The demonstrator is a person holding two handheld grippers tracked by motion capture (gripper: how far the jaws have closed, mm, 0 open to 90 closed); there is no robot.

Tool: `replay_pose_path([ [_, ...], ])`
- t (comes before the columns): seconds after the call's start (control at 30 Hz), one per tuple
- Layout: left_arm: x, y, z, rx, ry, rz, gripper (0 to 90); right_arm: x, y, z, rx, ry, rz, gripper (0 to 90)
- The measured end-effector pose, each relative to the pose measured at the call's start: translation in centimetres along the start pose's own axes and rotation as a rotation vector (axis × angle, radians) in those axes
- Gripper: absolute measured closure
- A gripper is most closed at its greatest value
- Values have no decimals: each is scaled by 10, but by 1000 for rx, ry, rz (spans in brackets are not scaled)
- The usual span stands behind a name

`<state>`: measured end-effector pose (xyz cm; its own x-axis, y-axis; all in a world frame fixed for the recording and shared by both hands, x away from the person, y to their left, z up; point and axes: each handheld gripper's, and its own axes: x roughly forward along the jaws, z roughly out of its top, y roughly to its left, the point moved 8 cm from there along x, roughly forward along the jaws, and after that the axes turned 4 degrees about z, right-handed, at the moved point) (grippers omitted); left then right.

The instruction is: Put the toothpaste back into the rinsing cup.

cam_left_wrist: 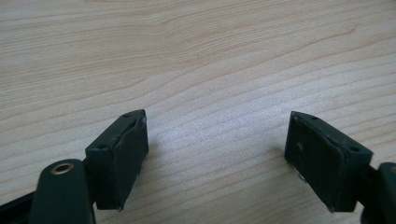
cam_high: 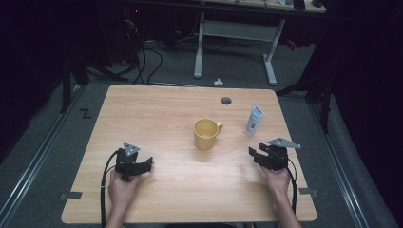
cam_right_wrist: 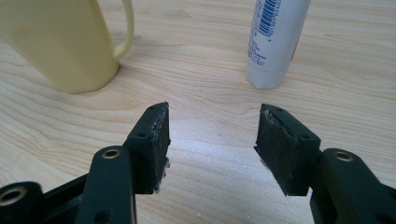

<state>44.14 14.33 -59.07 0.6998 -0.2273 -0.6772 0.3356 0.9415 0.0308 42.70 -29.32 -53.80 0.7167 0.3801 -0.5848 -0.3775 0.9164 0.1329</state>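
- Pale wood-grain table, lit from above, dark floor all round.
- Yellow mug upright near the table's middle, handle turned toward the right side in the high view.
- White tube standing on its cap just right of the mug, apart from it, barcode on the face toward the camera.
- Right gripper low over the table near the right edge, held in the right hand, grey 3-cornered plate on top.
- In the right gripper view, right gripper with its 2 black jaws parted, bare wood between the pads, nothing gripped.
- Same view: mug ahead and to the left, tube ahead and slightly to the right, both beyond the jaw tips and untouched; the gap between the jaws pointed at the stretch of table between those 2 things.
- Left gripper near the front left of the table, held in the left hand, black cable trailing back along the forearm.
- In the left gripper view, left gripper with jaws spread wide, plain wood grain between and ahead of them, no object in the gap.
- Left gripper well apart from the mug and from the tube.
- Small round grommet hole in the tabletop behind the mug, toward the far edge.
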Motion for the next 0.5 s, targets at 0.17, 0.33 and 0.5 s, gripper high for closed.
replay_pose_path([
  [0.17,0,0,0,0,0,0,218,-4,-3,0,14,6,-2,443],
  [0.33,0,0,0,0,0,0,218,-7,-6,2,18,-3,-6,443],
  [0.5,0,0,0,0,0,0,218,-8,-7,3,20,-5,-6,439],
])
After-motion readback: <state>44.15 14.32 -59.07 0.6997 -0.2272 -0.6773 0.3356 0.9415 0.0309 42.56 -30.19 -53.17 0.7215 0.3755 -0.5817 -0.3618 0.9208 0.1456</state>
